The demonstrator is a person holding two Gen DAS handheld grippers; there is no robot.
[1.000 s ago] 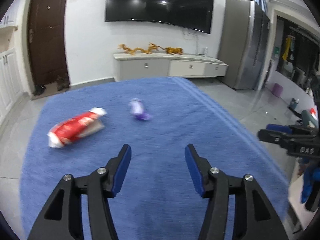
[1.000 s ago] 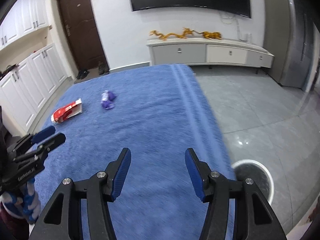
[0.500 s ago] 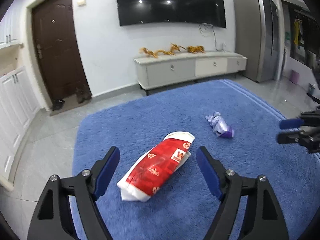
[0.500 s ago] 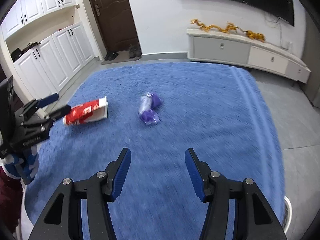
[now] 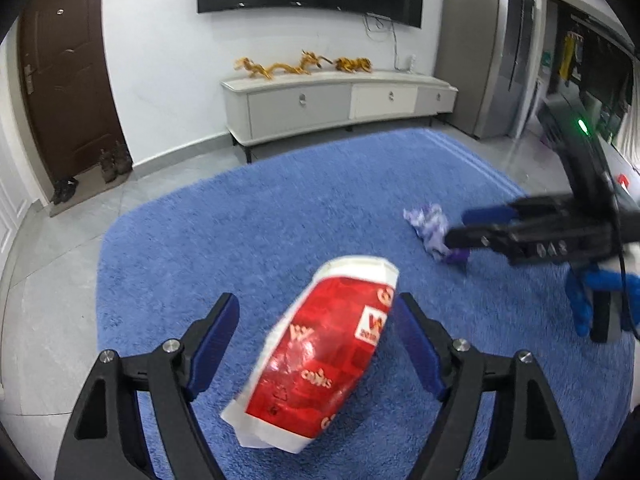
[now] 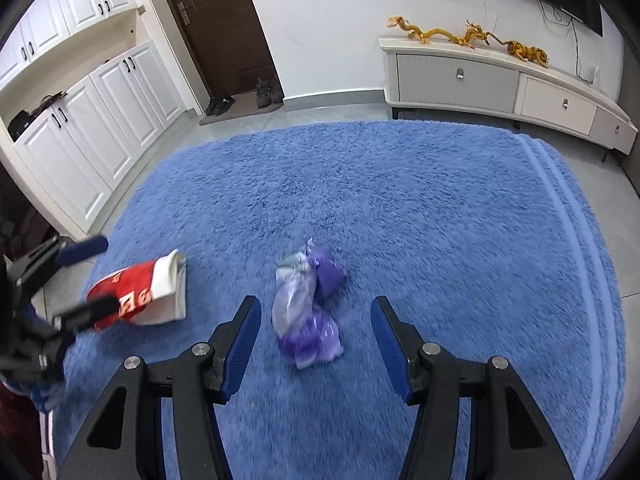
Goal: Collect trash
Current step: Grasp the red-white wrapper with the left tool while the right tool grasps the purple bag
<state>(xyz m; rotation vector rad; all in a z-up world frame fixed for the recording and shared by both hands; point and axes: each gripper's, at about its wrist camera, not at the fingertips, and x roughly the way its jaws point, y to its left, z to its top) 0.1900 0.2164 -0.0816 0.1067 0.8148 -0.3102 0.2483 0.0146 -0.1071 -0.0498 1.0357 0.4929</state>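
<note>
A red and white snack bag [image 5: 320,356] lies on the blue rug [image 5: 240,240]. My left gripper [image 5: 316,316] is open, with the bag between its fingers; the right pad is close to the bag's edge and the left pad stands clear. A crumpled purple wrapper [image 6: 308,312] lies on the rug [image 6: 420,200] between the fingers of my open right gripper [image 6: 316,312], touching neither pad. In the left wrist view the right gripper [image 5: 464,228] reaches the purple wrapper [image 5: 428,224]. In the right wrist view the left gripper [image 6: 102,274] straddles the snack bag [image 6: 160,292].
A low white TV cabinet [image 5: 340,104] with golden dragon figures stands against the far wall. A brown door [image 6: 216,20] with shoes [image 6: 240,98] before it is at the back left, and white cupboards [image 6: 92,120] line the left wall. Grey tiles [image 5: 52,280] surround the rug.
Both grippers have come down and closer to the rug. The left jaws have widened and now flank the snack bag. The purple wrapper now sits between the right fingers.
</note>
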